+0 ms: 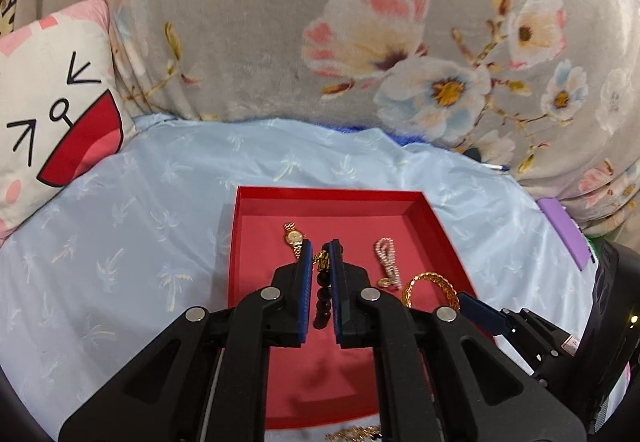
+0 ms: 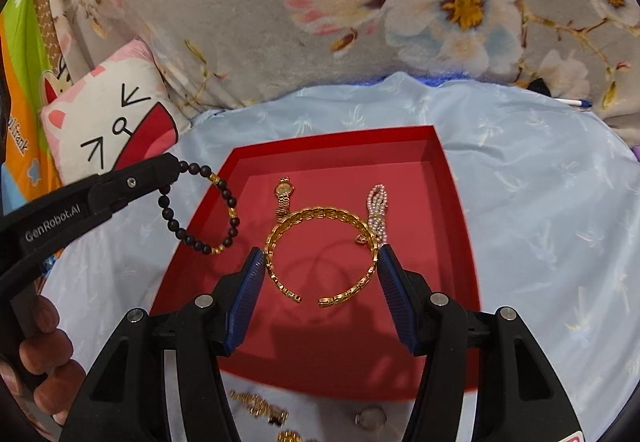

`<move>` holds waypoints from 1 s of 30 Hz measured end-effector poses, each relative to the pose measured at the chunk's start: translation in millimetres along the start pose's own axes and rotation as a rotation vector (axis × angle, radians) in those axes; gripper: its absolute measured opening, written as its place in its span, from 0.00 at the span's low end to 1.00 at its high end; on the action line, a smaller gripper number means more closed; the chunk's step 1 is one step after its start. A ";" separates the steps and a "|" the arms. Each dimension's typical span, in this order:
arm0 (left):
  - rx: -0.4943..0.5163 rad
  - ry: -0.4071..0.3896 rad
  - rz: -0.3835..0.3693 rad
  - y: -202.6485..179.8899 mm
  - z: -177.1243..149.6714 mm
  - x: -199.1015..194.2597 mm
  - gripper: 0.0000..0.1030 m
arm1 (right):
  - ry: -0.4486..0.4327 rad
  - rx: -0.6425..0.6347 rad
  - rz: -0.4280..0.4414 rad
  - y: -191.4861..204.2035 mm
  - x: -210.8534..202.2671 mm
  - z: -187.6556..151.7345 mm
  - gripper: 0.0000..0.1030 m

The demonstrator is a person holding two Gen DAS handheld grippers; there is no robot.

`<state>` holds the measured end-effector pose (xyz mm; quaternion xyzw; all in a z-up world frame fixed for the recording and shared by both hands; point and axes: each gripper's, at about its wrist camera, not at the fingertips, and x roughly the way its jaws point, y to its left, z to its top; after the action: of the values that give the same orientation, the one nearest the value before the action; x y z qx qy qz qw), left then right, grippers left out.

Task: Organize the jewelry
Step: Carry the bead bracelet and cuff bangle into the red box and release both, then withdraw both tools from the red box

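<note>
A red tray (image 1: 256, 242) (image 2: 448, 178) lies on the light blue sheet. In it are a gold watch (image 1: 294, 238) (image 2: 284, 194) and a pink pearl piece (image 1: 387, 262) (image 2: 379, 214). My left gripper (image 1: 322, 254) (image 2: 172, 174) is shut on a dark bead bracelet (image 1: 323, 298) (image 2: 200, 210), which hangs over the tray's left side. My right gripper (image 2: 320, 262) is shut on a gold cuff bangle (image 2: 320, 254) (image 1: 432, 288), with its pads against the bangle's two sides, above the tray floor.
Loose gold jewelry (image 2: 260, 404) and a small round silver piece (image 2: 370, 418) lie on the sheet in front of the tray. A cat-face pillow (image 1: 52, 90) is at the left. A floral blanket (image 1: 280, 22) rises behind. A purple object (image 1: 564, 230) lies at the right.
</note>
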<state>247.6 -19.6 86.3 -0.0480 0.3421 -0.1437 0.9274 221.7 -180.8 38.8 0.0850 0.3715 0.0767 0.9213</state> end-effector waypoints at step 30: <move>-0.027 -0.022 0.082 27.5 -21.6 -3.6 0.49 | -0.007 -0.041 -0.035 2.0 -8.8 -8.5 0.64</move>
<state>237.4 7.9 66.9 -0.0478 0.3354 -0.1003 0.9355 209.4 -179.8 39.2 0.0600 0.3682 0.0677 0.9253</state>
